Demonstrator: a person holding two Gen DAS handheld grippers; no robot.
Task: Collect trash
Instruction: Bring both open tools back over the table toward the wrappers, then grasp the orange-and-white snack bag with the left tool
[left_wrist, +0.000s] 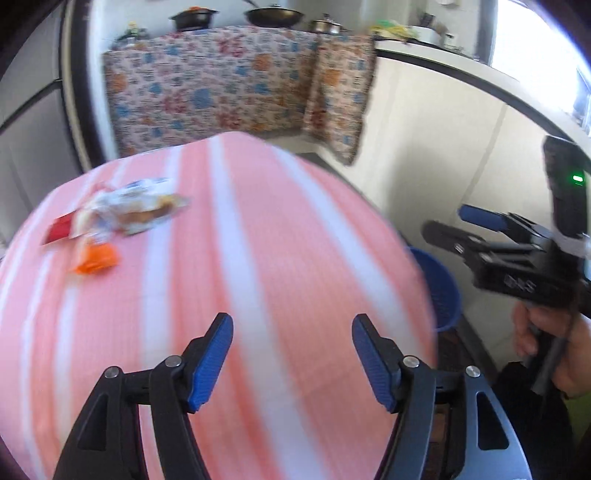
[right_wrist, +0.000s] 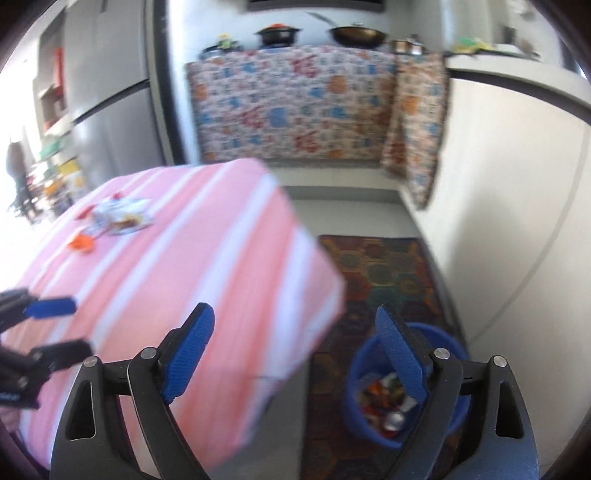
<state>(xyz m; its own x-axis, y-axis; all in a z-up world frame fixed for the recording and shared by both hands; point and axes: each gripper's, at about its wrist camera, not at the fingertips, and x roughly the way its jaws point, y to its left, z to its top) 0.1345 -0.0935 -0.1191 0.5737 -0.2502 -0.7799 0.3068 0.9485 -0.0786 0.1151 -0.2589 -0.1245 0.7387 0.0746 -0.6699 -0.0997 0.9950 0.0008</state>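
Trash lies on the pink striped tablecloth (left_wrist: 258, 258): a crumpled white snack wrapper (left_wrist: 136, 206), a red packet (left_wrist: 59, 227) and an orange scrap (left_wrist: 98, 260), all at the far left. They also show in the right wrist view as the wrapper (right_wrist: 120, 214) and orange scrap (right_wrist: 81, 243). My left gripper (left_wrist: 291, 332) is open and empty above the near table. My right gripper (right_wrist: 295, 328) is open and empty, off the table's right edge, above a blue bin (right_wrist: 354, 417) holding several wrappers. The right gripper also shows in the left wrist view (left_wrist: 448, 227).
The blue bin (left_wrist: 443, 295) stands on a patterned rug (right_wrist: 380, 269) beside the table. A floral cloth (right_wrist: 291, 110) covers the counter front at the back, with pots (right_wrist: 354, 35) on top. A white wall (right_wrist: 517, 221) runs along the right; a fridge (right_wrist: 110, 92) stands left.
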